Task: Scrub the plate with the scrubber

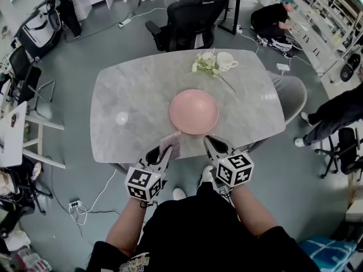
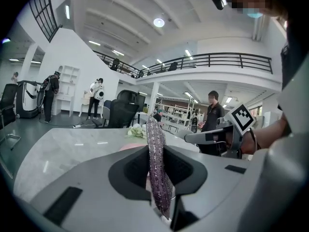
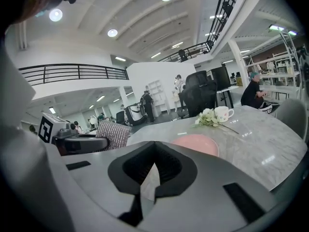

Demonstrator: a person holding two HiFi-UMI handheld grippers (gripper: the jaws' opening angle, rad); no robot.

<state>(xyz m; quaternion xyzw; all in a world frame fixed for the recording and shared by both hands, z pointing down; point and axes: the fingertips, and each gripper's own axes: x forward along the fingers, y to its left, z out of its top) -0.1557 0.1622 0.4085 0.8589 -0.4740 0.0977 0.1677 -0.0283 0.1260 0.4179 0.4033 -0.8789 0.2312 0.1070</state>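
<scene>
glossy marble-look table (image 1: pixel 125 101), glittery woven scrubber (image 1: pixel 171 144).

A pale grey marbled table (image 1: pixel 125 95) with rounded corners stands on a grey floor. At its far edge, 1 white cup (image 1: pixel 226 61) sits just beside a small bunch of white flowers (image 1: pixel 205 64). Beyond the table stands 1 black office chair (image 1: pixel 190 18) and a grey chair (image 1: pixel 292 95) is tucked at its right end, while 1 person in dark clothes (image 1: pixel 275 18) crouches on the floor at the upper right, another person (image 1: pixel 334 115) stands at the right edge, and a white power strip (image 1: pixel 75 205) with cables lies on the floor at the lower left.
</scene>
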